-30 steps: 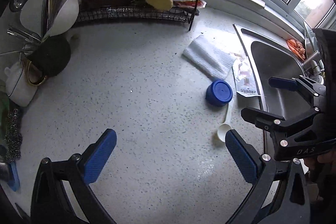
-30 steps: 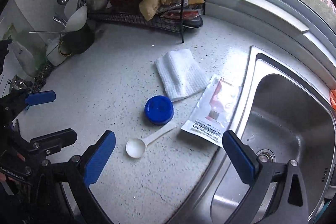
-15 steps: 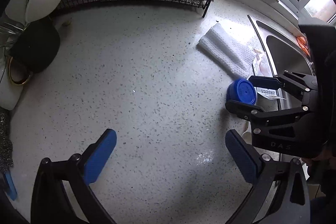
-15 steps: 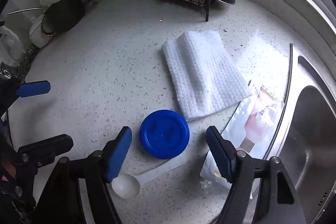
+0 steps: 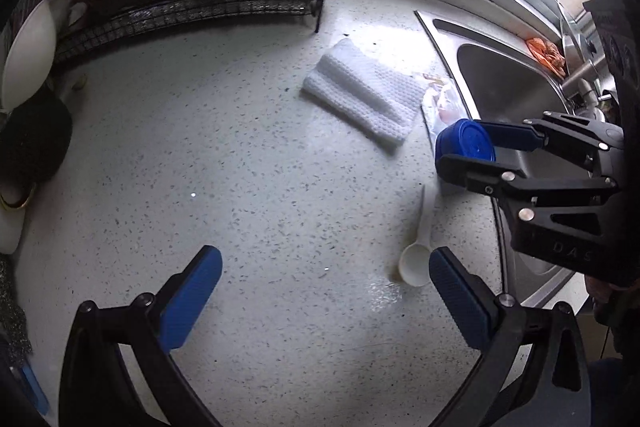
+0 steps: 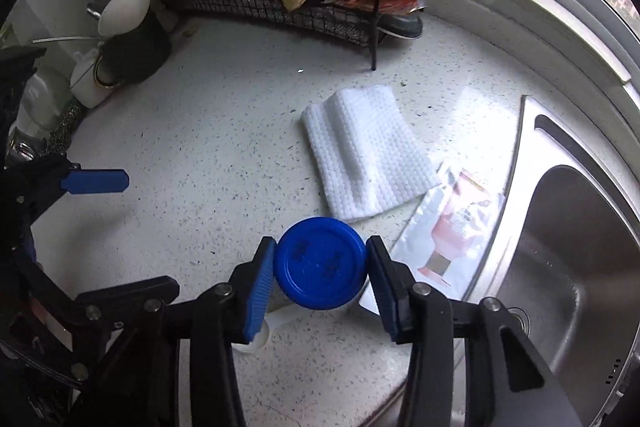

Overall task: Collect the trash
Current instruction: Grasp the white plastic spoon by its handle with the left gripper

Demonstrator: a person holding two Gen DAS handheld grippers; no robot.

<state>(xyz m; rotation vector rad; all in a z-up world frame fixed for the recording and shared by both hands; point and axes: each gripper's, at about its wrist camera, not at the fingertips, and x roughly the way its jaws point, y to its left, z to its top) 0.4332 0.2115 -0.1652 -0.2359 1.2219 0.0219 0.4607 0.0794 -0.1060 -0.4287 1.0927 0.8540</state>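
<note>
My right gripper [image 6: 320, 275] is shut on a round blue lid [image 6: 320, 269] and holds it a little above the speckled counter; the lid also shows in the left wrist view [image 5: 464, 145]. A white plastic scoop [image 5: 416, 251] lies on the counter below it, mostly hidden in the right wrist view. An empty silver and red sachet [image 6: 448, 239] lies by the sink edge. A folded white cloth [image 6: 366, 169] lies beside it. My left gripper [image 5: 324, 291] is open and empty, over bare counter left of the scoop.
A steel sink [image 6: 580, 267] lies to the right. A black wire rack [image 6: 304, 3] with ginger and packets stands at the back. A dark utensil holder [image 6: 132, 51] with a white ladle stands at the back left. A window ledge runs behind.
My right gripper closed on the blue lid and lifted it off the counter. My left gripper stayed open and shifted slightly.
</note>
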